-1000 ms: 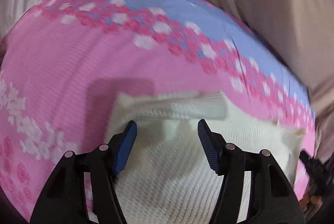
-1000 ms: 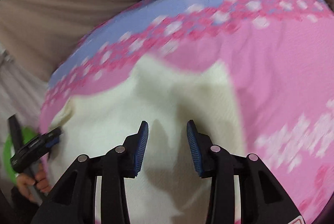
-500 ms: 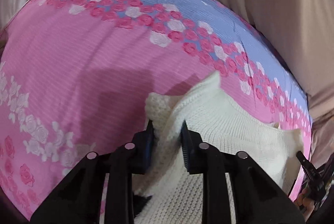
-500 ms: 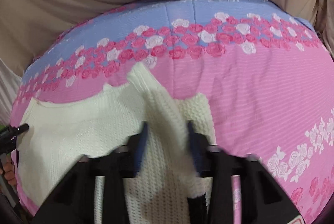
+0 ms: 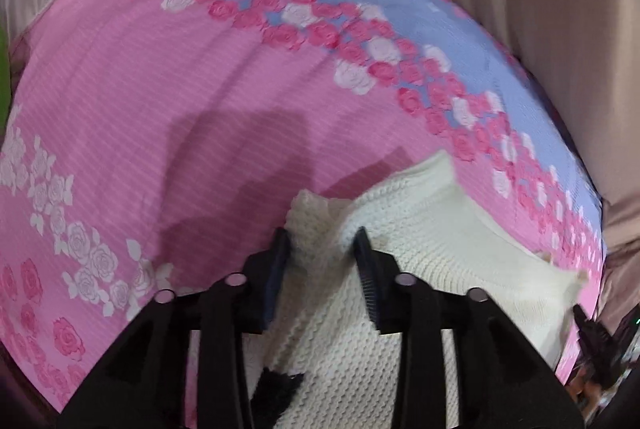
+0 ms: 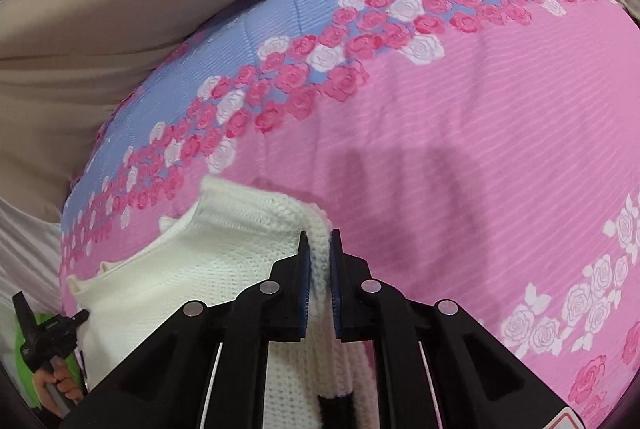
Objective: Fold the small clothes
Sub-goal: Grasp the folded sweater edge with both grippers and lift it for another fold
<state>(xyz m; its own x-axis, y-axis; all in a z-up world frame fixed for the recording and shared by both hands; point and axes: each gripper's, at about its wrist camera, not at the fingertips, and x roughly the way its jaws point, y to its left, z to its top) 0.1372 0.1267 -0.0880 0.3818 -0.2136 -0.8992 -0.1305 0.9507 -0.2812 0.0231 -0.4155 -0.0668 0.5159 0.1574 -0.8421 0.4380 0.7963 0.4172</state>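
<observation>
A small cream knitted garment (image 5: 420, 241) lies on a pink and blue rose-print sheet (image 5: 160, 101). In the left wrist view my left gripper (image 5: 322, 235) sits over its bunched left edge, jaws partly apart with knit between them. In the right wrist view the garment (image 6: 208, 269) spreads to the left, and my right gripper (image 6: 319, 234) is shut on its raised right edge. A dark trim piece (image 6: 334, 409) of the garment hangs below the right gripper. Each gripper shows at the far edge of the other's view, the right (image 5: 592, 341) and the left (image 6: 44, 329).
Beige fabric (image 6: 120, 9) rises behind the sheet (image 6: 480, 149) in both views. A green object (image 6: 24, 357) shows at the lower left of the right wrist view beside the person's hand (image 6: 60, 385).
Both grippers closed onto the garment's edges and lifted them. Since half a second ago the left jaws have opened wider, while the right stays clamped and has pulled its edge up.
</observation>
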